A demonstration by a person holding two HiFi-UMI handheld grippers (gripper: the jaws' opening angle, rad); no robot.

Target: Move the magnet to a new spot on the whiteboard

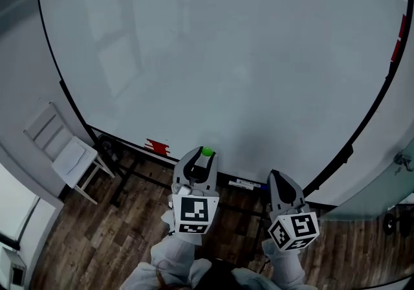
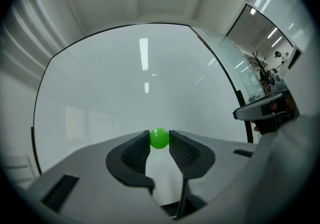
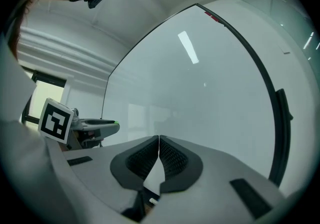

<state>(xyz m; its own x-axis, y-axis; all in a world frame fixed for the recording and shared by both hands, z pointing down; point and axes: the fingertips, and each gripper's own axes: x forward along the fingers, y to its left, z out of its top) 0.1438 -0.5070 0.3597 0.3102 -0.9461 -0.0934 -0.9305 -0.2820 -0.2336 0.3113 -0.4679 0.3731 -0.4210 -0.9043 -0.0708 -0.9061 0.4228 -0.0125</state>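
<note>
A small round green magnet [image 2: 159, 138] sits pinched between the tips of my left gripper [image 2: 159, 139], in front of the big whiteboard [image 2: 130, 93]. In the head view the same green magnet [image 1: 207, 151] shows at the tip of the left gripper [image 1: 206, 153], low against the whiteboard [image 1: 226, 55] near its bottom edge. My right gripper [image 1: 277, 180] hangs to the right of it, a little lower, shut with nothing between its fingers [image 3: 159, 139]. From the right gripper view the left gripper [image 3: 95, 128] shows at the left with a sliver of green at its tip.
A red eraser [image 1: 157, 147] and a marker [image 1: 244, 184] lie on the board's bottom tray. A white chair [image 1: 65, 153] stands on the wooden floor at the left. A red item [image 1: 399, 43] sticks to the board's right edge. A glass wall lies at the right.
</note>
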